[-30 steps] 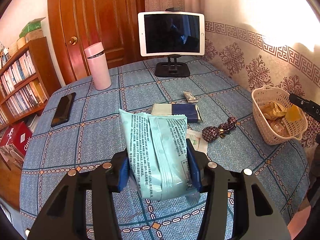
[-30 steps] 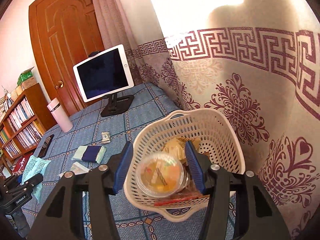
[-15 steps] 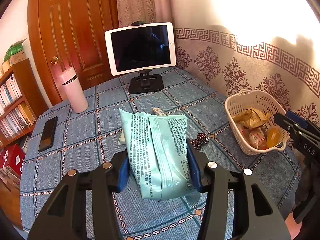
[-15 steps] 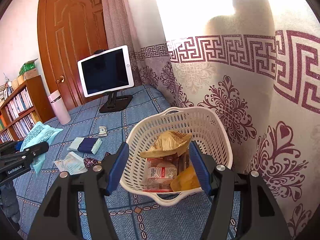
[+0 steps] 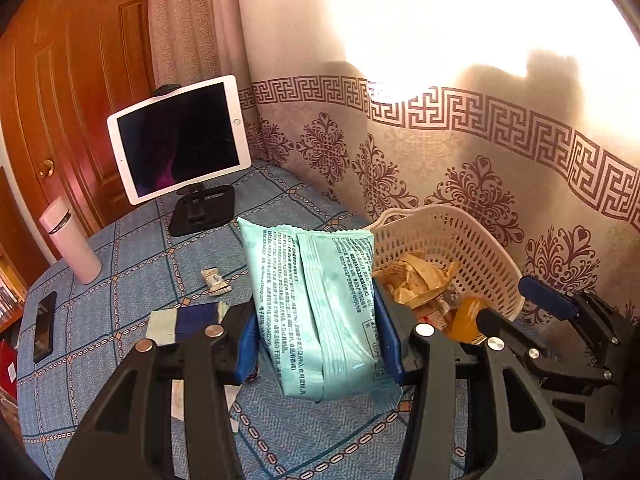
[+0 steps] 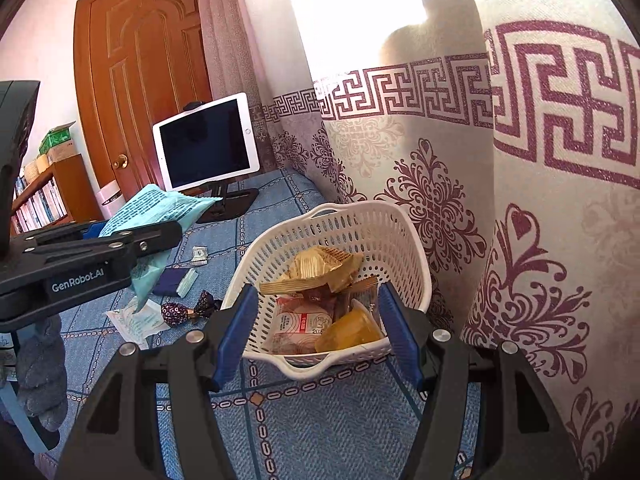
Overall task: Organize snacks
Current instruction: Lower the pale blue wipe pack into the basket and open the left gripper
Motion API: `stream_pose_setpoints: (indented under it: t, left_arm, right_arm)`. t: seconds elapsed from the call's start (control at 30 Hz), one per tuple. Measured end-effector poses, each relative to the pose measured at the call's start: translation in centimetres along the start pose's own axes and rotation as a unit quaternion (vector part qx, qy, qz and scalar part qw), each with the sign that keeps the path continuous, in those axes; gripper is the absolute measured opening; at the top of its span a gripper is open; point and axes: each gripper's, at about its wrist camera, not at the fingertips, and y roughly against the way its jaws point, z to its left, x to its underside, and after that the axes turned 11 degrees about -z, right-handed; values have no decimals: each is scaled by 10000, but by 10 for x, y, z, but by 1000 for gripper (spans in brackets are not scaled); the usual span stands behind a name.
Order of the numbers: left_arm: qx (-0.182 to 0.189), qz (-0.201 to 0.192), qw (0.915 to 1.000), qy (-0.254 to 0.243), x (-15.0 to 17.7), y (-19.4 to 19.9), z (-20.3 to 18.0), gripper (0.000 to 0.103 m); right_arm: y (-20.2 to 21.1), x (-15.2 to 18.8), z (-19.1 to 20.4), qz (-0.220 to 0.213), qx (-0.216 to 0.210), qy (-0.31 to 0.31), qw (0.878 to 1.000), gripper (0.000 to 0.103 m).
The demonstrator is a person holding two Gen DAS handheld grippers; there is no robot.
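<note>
The left gripper [image 5: 316, 340] points forward and downward over the table [image 5: 132, 264], its blue pads pressed against both sides of a pale green snack packet [image 5: 316, 312], which stands upright between them, printed back toward the camera. In the right wrist view the same packet [image 6: 160, 216] hangs clear above the tablecloth, left of the white basket [image 6: 396, 236]. The right gripper [image 6: 316, 336] tilts down at the near rim of that basket, jaws standing apart with nothing between the pads; its blue pads frame the basket's near end.

Only the left wrist view shows the pink bottle [image 5: 70, 240] and the dark phone [image 5: 44, 332] at the far left of the table. Only the right wrist view shows a dark patterned candy [image 6: 188, 312] and a flat white sachet [image 6: 136, 320] lying left of the basket, and a bookshelf [image 6: 36, 200] beyond the table.

Both views show the tablet [image 5: 176, 140] on its stand at the far side, a small wrapped sweet [image 5: 216, 280] and a blue-and-green packet [image 5: 184, 316] on the cloth. Inside the basket lie a crumpled golden wrapper [image 6: 320, 268], a red-and-white pack [image 6: 304, 320] and an orange jelly cup [image 6: 348, 332]. The held packet hides the basket's left end from the left wrist camera. A patterned curtain [image 6: 520, 200] hangs just behind the basket.
</note>
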Motion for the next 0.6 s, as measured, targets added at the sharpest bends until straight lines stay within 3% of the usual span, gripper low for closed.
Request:
stream_pose_setpoints:
  t: [0.37,0.4,0.47,0.5,0.6]
  left_arm:
    - [767,88,9970,24,-17,-32,-54,52]
    - [812,64,9967,60,-18,-33,-57,55]
    - [911,-7,9957,191,-22,-36,-59,87]
    - [925,-51,9953,269,-23,-36,-59,94]
    - [912,-39,9951,384,-22,-37,-55,95]
  right_arm:
    - [1,5,-15,103,58,-125,9999,62]
    - [1,6,-16,112,54,-137,9998,62]
    - [0,7,-16,135,53,-147,9998,62]
    - [0,7,-16,122,46,-147,9998,63]
    - [1,8,-16,119,28,-175,9998,63]
